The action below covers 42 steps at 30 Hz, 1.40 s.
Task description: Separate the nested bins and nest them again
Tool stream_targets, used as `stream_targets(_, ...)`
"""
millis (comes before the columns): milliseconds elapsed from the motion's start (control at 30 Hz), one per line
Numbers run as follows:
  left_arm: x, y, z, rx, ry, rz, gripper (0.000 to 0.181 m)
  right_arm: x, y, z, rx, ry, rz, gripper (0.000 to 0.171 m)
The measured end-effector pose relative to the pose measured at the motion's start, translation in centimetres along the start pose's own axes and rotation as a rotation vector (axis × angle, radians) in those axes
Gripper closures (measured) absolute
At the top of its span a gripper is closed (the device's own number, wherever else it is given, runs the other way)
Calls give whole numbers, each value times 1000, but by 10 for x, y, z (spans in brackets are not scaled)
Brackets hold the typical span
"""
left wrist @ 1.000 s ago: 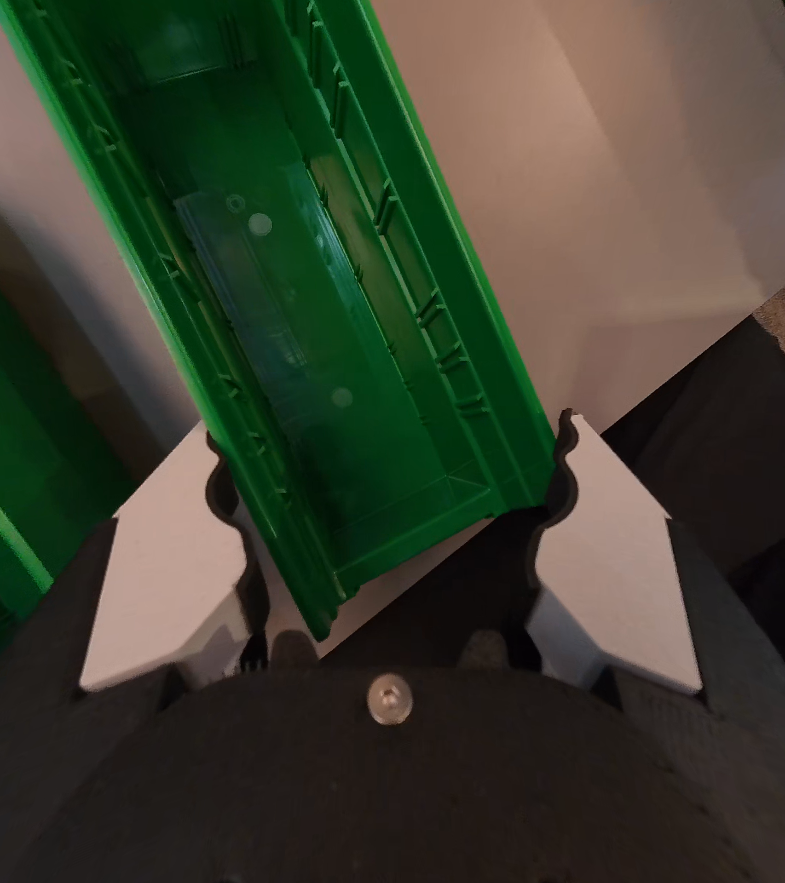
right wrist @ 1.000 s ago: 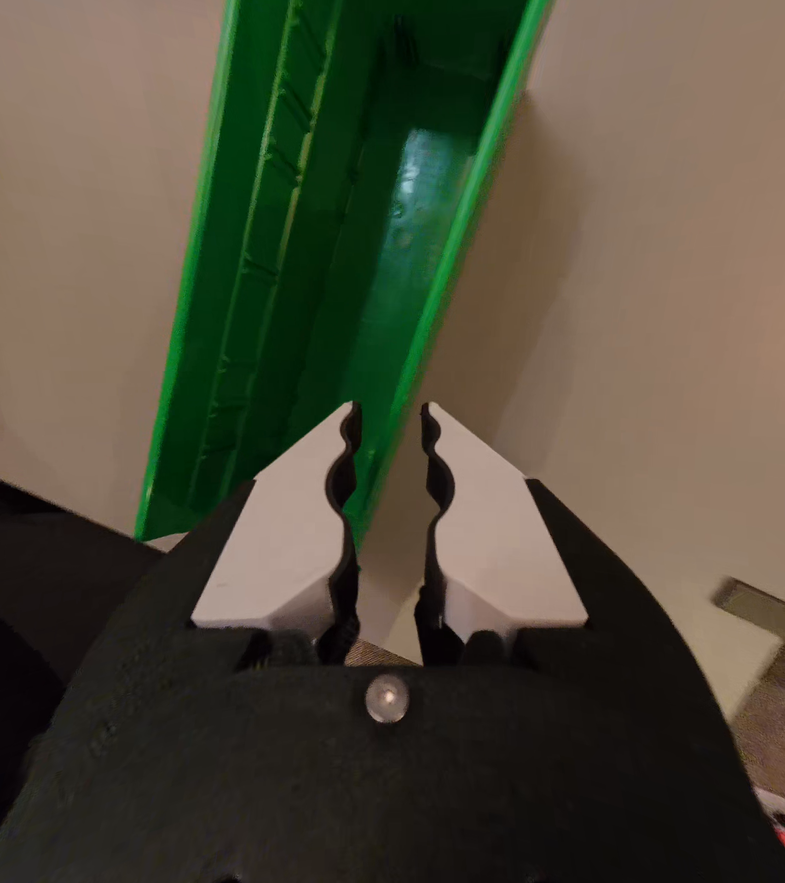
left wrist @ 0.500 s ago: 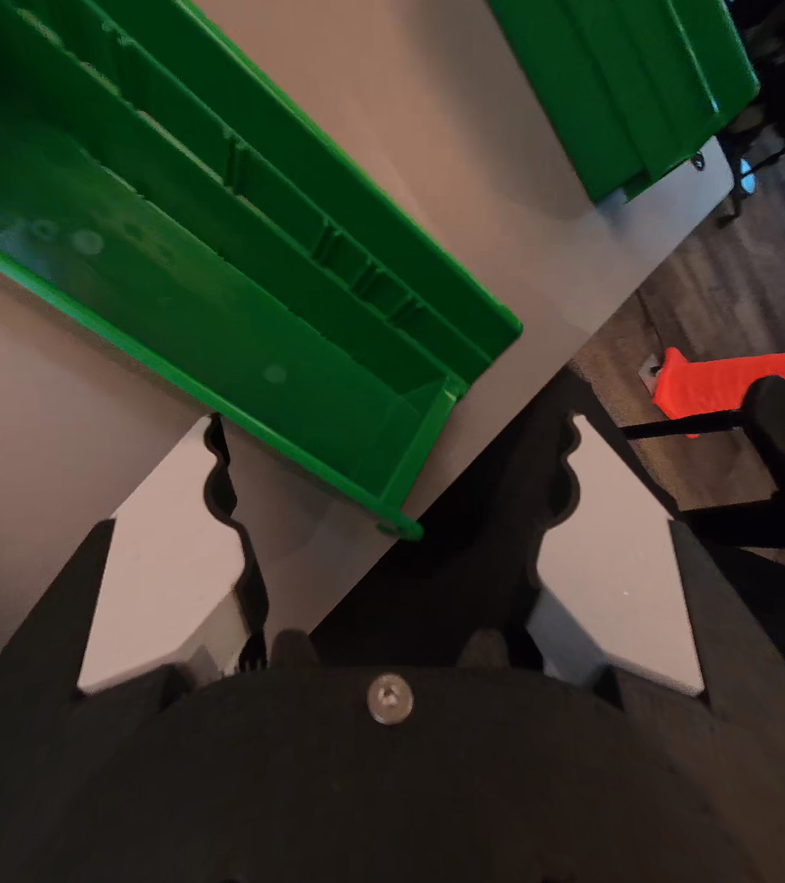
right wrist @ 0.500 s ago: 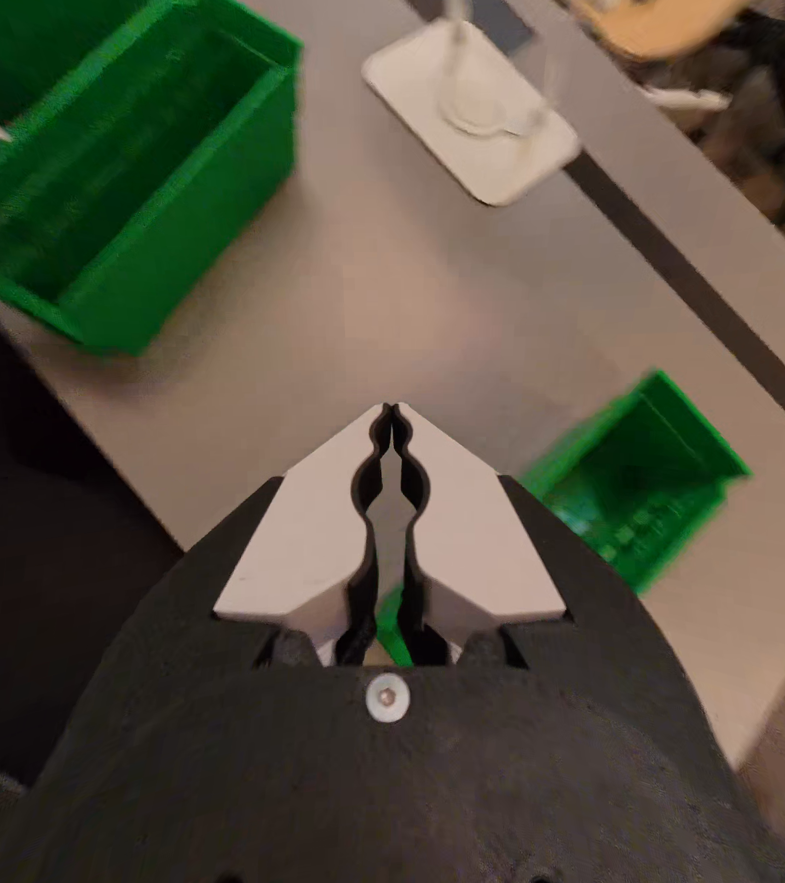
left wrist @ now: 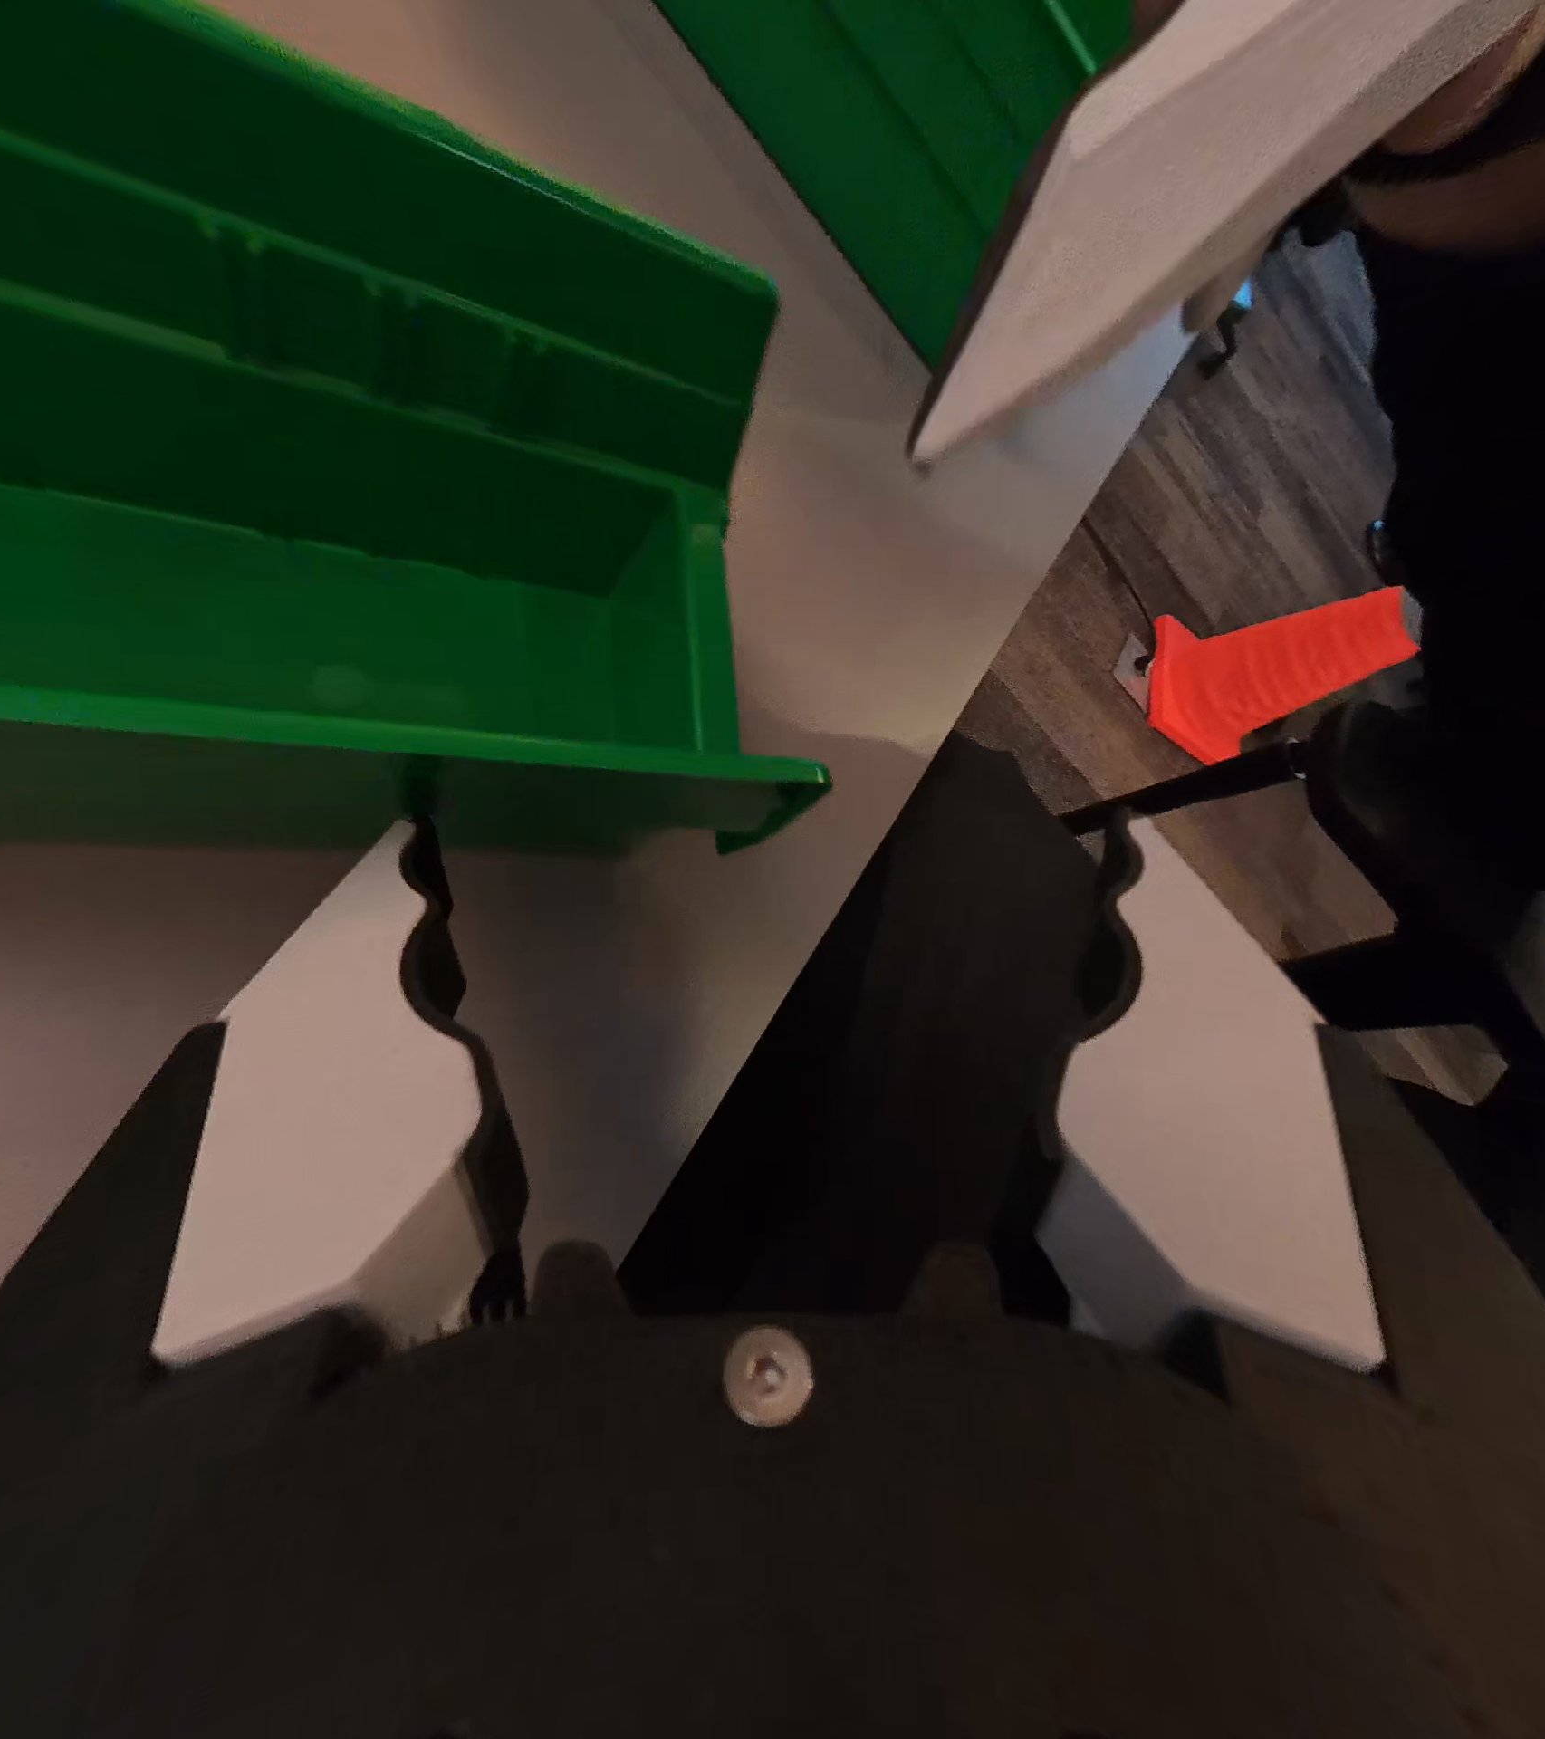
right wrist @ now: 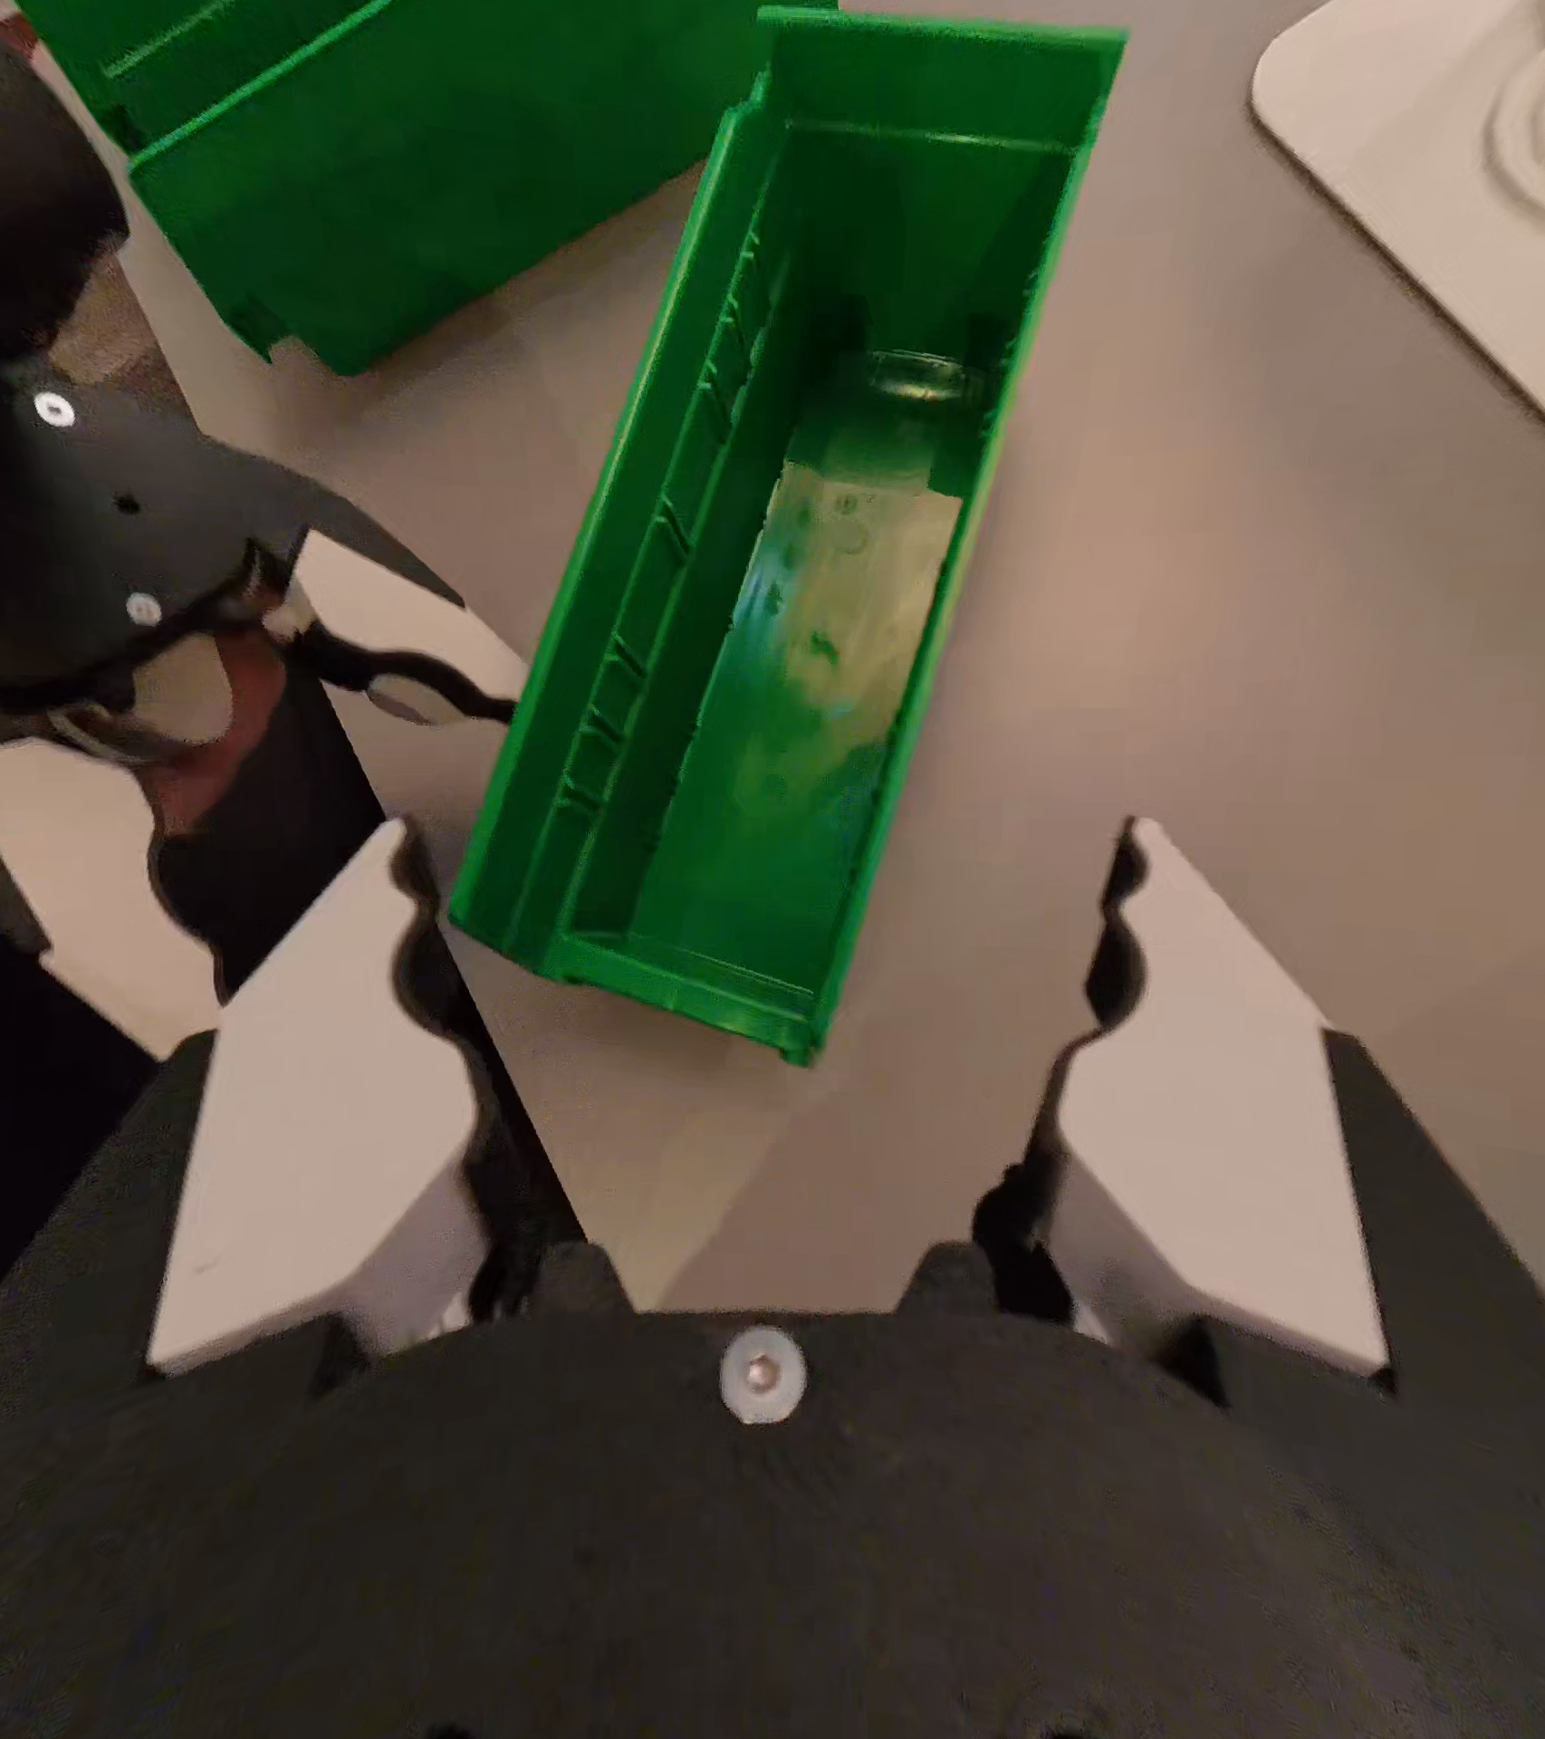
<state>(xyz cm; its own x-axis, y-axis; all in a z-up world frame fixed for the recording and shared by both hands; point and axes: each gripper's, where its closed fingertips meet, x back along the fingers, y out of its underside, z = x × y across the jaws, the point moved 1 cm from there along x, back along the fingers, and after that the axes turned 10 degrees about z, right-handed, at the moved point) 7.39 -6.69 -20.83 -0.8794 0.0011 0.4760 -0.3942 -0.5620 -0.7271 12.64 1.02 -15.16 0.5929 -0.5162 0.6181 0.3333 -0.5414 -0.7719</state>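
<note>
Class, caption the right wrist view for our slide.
Open right hand-held gripper above an empty green bin on the table.

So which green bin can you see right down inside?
The long narrow green bin, standing open side up near the right gripper. The other green bin shows only its outside.

Two green bins (right wrist: 788,565) (right wrist: 392,179), one white tray (right wrist: 1446,216).

The long green bin (right wrist: 778,583) is hard plastic, and its smooth, shiny floor throws back the light. The surface (right wrist: 1220,753) under it is smooth and dull. The right gripper (right wrist: 759,837) has a rough black body, dull pale fingers (right wrist: 317,1082) and a shiny metal screw (right wrist: 761,1376). The floor (left wrist: 1220,527) looks like wood.
</note>
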Motion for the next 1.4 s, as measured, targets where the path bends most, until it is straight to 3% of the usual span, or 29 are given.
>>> stream_targets(100, -12, 1, 7, -31, 45, -13, 47, -18, -5, -2, -25, -5, -47, 15)
stream_targets(267, -24, 18, 25, -46, 182, -67, 47, -56, -6, -4, 10, 17, -195, 17)
stream_targets(433, -5, 66, 19, -158, 129, -346, 51, -86, 11, 9, 26, 77, -370, 28)
stream_targets(533, -1, 64, 18, -133, 141, -312, 62, -97, 17, 10, 12, 85, -403, 31)
stream_targets(1033, 2, 56, 12, -120, 165, -265, 68, -78, 17, 25, 46, 72, -463, 65)
stream_targets(1400, 2, 57, 12, -136, 185, -266, 67, -34, -4, 40, -107, 49, -307, 72)
